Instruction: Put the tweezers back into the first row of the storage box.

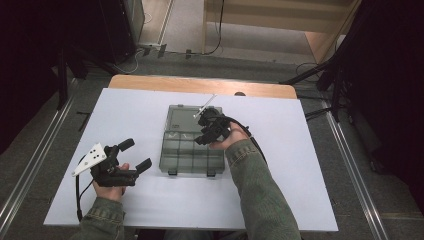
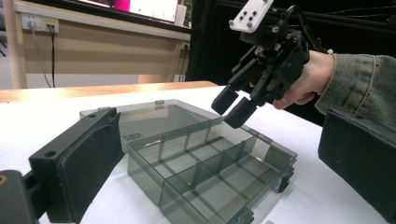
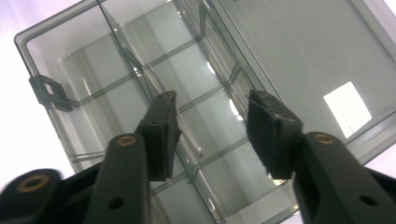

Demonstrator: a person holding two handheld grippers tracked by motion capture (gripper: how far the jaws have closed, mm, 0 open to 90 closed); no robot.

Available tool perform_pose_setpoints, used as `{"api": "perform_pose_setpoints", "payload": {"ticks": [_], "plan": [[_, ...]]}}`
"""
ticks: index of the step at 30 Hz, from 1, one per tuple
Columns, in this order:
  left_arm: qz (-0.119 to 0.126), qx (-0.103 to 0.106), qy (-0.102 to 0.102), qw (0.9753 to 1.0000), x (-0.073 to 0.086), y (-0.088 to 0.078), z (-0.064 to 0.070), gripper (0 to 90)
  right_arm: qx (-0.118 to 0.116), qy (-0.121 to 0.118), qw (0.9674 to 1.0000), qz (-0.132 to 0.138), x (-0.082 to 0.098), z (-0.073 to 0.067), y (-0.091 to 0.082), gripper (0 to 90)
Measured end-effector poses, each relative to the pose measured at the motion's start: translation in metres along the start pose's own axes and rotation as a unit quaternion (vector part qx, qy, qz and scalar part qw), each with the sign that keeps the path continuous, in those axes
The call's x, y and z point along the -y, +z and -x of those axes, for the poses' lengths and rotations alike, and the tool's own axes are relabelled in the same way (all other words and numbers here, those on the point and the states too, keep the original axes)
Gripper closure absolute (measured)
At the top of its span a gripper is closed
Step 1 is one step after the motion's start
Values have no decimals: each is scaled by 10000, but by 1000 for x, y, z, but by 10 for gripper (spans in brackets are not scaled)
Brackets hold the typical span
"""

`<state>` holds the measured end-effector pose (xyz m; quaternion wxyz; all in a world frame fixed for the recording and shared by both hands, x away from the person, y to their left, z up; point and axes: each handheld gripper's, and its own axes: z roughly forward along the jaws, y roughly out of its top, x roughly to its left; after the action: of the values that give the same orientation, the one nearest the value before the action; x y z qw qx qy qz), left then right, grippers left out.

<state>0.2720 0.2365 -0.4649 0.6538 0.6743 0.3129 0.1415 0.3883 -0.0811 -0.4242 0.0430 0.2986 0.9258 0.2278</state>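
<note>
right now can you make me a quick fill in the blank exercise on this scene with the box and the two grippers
1. The smoky clear organiser box lies with its lid ____.
2. The right gripper hangs over the box with its jaws ____.
3. The left gripper rests on the white table to the ____ of the box in the high view.
4. The compartments of the box hold ____.

Missing words: open; open; left; nothing

high view: up above the near table edge, facing forward and down on the smoky compartment box (image 1: pixel 193 140)
left gripper view: low, left of the box (image 2: pixel 205 158), facing across it
right gripper view: right over the box (image 3: pixel 187 93), close up
shared: the box
</note>
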Motion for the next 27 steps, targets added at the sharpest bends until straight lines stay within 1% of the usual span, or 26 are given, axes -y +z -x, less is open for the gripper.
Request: {"api": "perform_pose_setpoints", "payload": {"ticks": [3,5,6,8,9,11,12,13,14,16,17,18,19,21,22,24,25,26,27], "plan": [[2,-3,-1,10000,0,0,0,0,61,36,10000,38,0,-1,-3,409],[3,-5,-1,10000,0,0,0,0,101,103,9999,45,1,-2,-5,347],[-1,-4,-1,10000,0,0,0,0,126,136,9998,99,2,-3,-6,295],[1,-1,2,10000,0,0,0,0,176,176,9995,183,4,-5,-9,227],[1,-1,2,10000,0,0,0,0,176,176,9995,183,4,-5,-9,227],[-2,-2,3,10000,0,0,1,0,156,244,9993,232,6,-6,-12,157],[-6,0,4,10000,0,0,1,0,201,296,9990,253,8,-7,-13,141],[-10,0,11,10000,0,0,1,0,243,365,9984,369,13,-8,-16,105],[-10,0,11,10000,0,0,1,0,243,365,9984,369,13,-8,-16,105],[-11,-10,5,10000,0,0,1,0,269,460,9977,409,19,-11,-20,27],[-11,-10,5,10000,0,0,1,0,329,457,9972,487,22,-13,-22,17],[-8,-12,0,10000,0,0,1,0,329,457,9972,487,22,-13,-22,17],[-10,-11,-3,10000,0,1,1,0,368,481,9966,551,24,-14,-23,9],[-15,-17,-9,10000,0,1,0,0,438,561,9944,784,34,-16,-27,0],[-15,-17,-9,10000,0,1,0,0,438,561,9944,784,34,-16,-27,0],[-18,-22,-8,10000,0,1,0,0,503,615,9918,1000,46,-16,-32,0],[-12,-15,-18,10000,0,1,0,0,503,615,9918,1000,46,-16,-32,0],[-1,-3,-38,10000,0,1,0,0,516,647,9909,1062,50,-16,-33,0],[-6,-7,-35,10000,0,1,0,0,523,729,9895,1132,58,-15,-36,0]]}}
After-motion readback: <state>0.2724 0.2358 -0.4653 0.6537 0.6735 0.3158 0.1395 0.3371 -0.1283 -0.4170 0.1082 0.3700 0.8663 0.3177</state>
